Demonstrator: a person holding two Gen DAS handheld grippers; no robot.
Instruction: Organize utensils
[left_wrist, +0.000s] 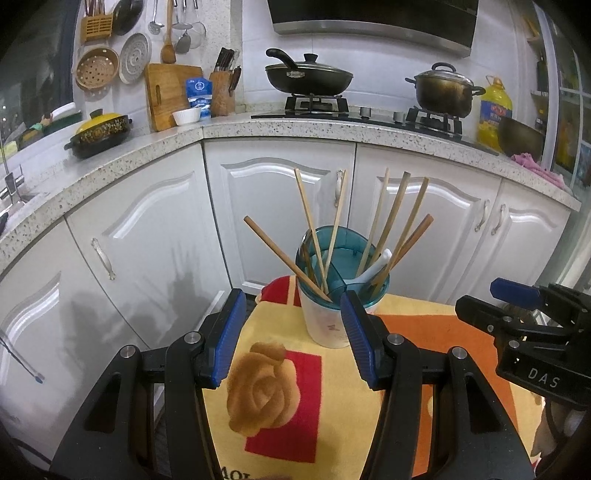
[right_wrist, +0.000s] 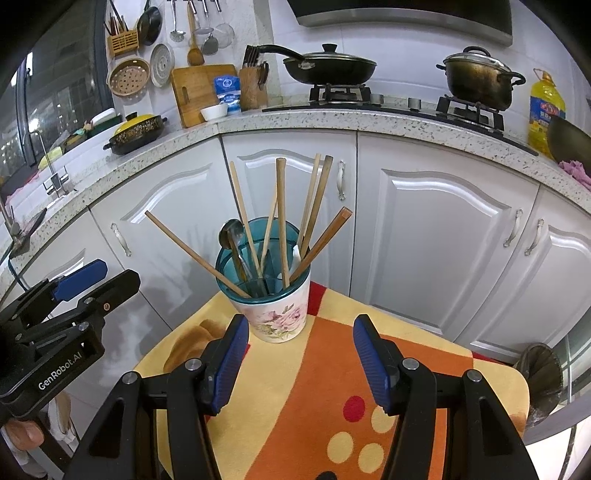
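Utensil holder (right_wrist: 273, 314) with chopsticks (right_wrist: 282, 221) stands just ahead of both gripper tips. Left gripper (left_wrist: 295, 339): jaws spread, nothing between. Right gripper (right_wrist: 299, 363): jaws spread, holder beyond, untouched.

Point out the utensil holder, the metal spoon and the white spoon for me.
utensil holder (right_wrist: 275, 317), right wrist view, floral front wall.
metal spoon (right_wrist: 229, 230), right wrist view, its bowl.
white spoon (left_wrist: 380, 260), left wrist view, its handle.
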